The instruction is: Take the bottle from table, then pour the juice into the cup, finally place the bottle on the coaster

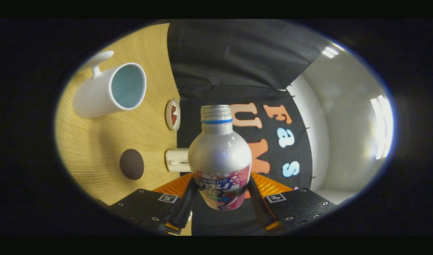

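My gripper (221,193) is shut on a silver bottle (219,152) with a pink and blue label; both fingers press on its lower body. The bottle has no cap, and its threaded neck points away from me. The view is rolled sideways, so the wooden table (96,148) stands to the left of the bottle. A white cup (108,90) with a pale blue inside rests on the table beyond and to the left of the bottle's neck. A round dark brown coaster (131,164) lies on the table nearer to me, left of the fingers.
A small round white dish (173,114) with something red-brown in it sits at the table's far edge by the black cloth wall. A white boxy device (177,160) stands at that edge, just behind the bottle's left side.
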The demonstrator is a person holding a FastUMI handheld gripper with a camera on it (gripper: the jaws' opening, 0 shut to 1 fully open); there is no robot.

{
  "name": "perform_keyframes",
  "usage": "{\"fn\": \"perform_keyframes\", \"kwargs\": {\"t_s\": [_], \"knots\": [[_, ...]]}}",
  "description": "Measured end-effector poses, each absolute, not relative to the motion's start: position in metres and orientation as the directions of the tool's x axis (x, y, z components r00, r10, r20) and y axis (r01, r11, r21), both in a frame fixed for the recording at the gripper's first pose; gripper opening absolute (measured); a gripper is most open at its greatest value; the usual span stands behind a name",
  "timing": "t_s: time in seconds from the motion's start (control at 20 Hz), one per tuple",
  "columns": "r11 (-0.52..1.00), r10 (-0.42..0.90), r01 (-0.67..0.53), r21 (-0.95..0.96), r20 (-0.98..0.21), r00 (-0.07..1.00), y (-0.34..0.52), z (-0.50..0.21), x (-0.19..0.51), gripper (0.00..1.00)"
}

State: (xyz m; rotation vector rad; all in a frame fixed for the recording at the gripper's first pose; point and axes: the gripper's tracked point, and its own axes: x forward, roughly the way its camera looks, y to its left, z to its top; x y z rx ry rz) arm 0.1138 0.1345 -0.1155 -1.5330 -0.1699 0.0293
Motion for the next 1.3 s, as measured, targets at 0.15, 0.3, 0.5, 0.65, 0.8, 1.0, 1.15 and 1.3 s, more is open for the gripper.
{"fn": "perform_keyframes", "kwargs": {"t_s": [0.15, 0.3, 0.5, 0.65, 0.8, 1.0, 1.15, 1.3], "knots": [[0.000, 0.154, 0.099, -0.995, 0.098, 0.983, 0.141, -0.114, 0.114, 0.74], [-0.021, 0.172, 0.098, -0.995, 0.093, 0.981, 0.149, -0.116, 0.117, 0.74], [-0.077, 0.206, 0.129, -0.989, 0.111, 0.972, 0.157, -0.112, 0.116, 0.74], [-0.108, 0.226, 0.145, -0.984, 0.118, 0.967, 0.161, -0.111, 0.114, 0.74], [-0.126, 0.241, 0.157, -0.980, 0.124, 0.963, 0.164, -0.112, 0.114, 0.74], [-0.158, 0.257, 0.176, -0.972, 0.132, 0.957, 0.168, -0.109, 0.113, 0.74], [-0.182, 0.263, 0.182, -0.966, 0.130, 0.956, 0.169, -0.111, 0.113, 0.74], [-0.206, 0.266, 0.190, -0.960, 0.132, 0.955, 0.169, -0.111, 0.113, 0.74]]}}
